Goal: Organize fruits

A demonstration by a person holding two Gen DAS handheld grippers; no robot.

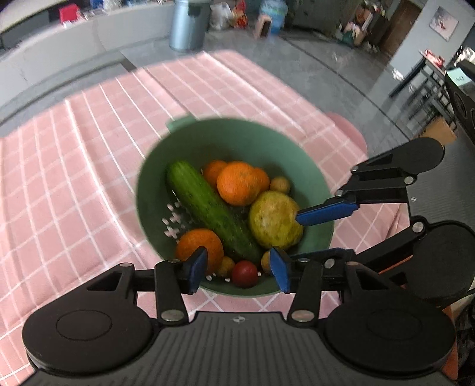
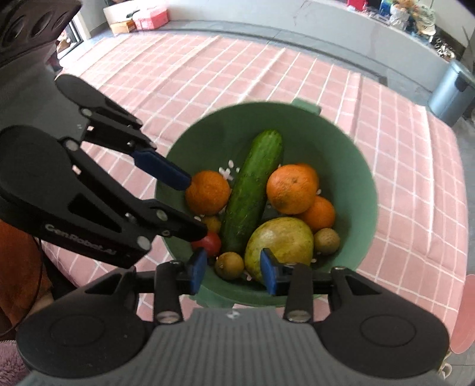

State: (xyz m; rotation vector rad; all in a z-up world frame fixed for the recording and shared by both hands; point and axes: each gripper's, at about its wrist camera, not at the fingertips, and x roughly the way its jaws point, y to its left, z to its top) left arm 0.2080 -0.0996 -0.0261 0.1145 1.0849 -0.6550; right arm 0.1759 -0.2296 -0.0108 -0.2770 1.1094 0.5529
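A green colander bowl stands on the pink checked cloth. It holds a cucumber, several oranges, a yellow-green mango, a small red tomato and small yellow-brown fruits. My left gripper is open over the bowl's near rim, above the tomato. My right gripper is open over the near rim, between a small fruit and the mango. Each gripper shows in the other's view, open and empty.
The pink checked cloth covers the table around the bowl. A pink plate lies at the table's edge. A grey bin stands on the floor beyond the table.
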